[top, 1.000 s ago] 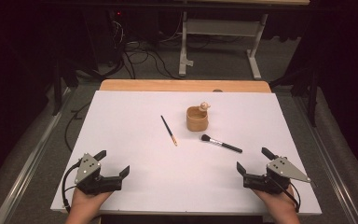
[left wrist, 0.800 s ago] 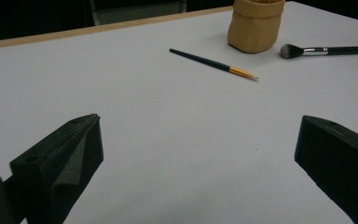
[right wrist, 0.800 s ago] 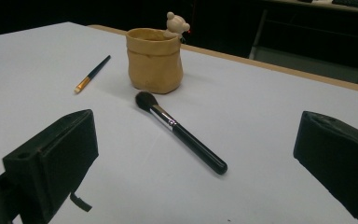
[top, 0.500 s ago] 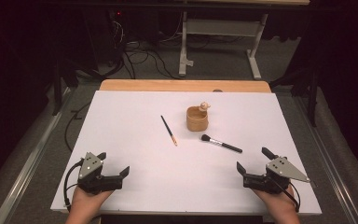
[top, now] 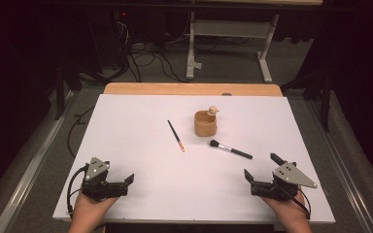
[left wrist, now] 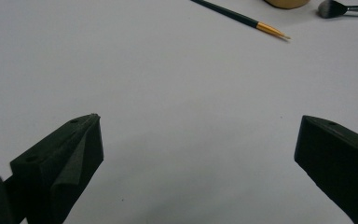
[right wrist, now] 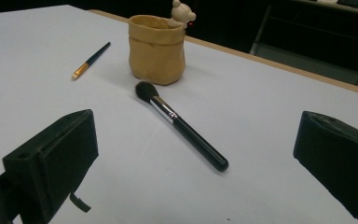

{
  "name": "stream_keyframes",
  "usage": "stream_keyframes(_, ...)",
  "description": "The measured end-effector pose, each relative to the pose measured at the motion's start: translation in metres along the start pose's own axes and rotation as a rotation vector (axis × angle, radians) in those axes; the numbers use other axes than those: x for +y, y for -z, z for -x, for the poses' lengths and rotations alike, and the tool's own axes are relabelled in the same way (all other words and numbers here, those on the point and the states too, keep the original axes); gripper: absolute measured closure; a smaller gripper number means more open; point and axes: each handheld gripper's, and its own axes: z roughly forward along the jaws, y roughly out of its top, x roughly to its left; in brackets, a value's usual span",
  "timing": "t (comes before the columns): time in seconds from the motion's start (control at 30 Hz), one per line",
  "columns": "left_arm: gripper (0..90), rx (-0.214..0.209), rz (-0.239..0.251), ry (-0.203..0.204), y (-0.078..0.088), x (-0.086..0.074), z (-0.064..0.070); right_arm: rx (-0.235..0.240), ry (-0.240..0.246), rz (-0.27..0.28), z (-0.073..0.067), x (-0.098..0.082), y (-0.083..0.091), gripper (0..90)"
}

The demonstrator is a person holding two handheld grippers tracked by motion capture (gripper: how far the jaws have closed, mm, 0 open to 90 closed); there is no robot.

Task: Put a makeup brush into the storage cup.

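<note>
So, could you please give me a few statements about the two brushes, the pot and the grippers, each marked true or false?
1. The makeup brush lies flat on the table. True.
2. The thin paintbrush stands inside the tan pot. False: it lies on the table, apart from the pot.
3. The right gripper is open and holds nothing. True.
4. The left gripper is shut on the makeup brush. False: it is open, far from it.
5. The pot lies on its side. False: it stands upright.
</note>
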Motion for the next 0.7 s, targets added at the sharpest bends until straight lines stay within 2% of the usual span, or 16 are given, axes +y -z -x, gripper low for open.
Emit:
stream_keyframes(0.13, 2.7, -0.001, -0.04, 0.013, 0.0, 0.001, -0.001, 0.013, -0.023, 0.003, 0.001, 0.003, -0.002, 1.0)
stream_keyframes(0.23, 2.7, 0.009, -0.057, 0.025, -0.001, 0.003, -0.002, 0.01, -0.016, 0.005, 0.002, 0.003, -0.002, 1.1)
stream_keyframes(0.4, 2.7, 0.0, -0.089, 0.063, -0.001, 0.005, -0.004, 0.005, -0.021, 0.017, 0.004, 0.003, 0.0, 1.0)
stream_keyframes(0.53, 1.1, 0.003, -0.115, 0.06, -0.003, 0.009, -0.005, -0.001, -0.021, 0.016, 0.006, 0.002, 0.002, 1.1)
stream_keyframes(0.7, 0.6, -0.004, -0.167, 0.079, -0.005, 0.016, -0.004, 0.005, -0.025, 0.025, 0.007, 0.002, 0.002, 1.0)
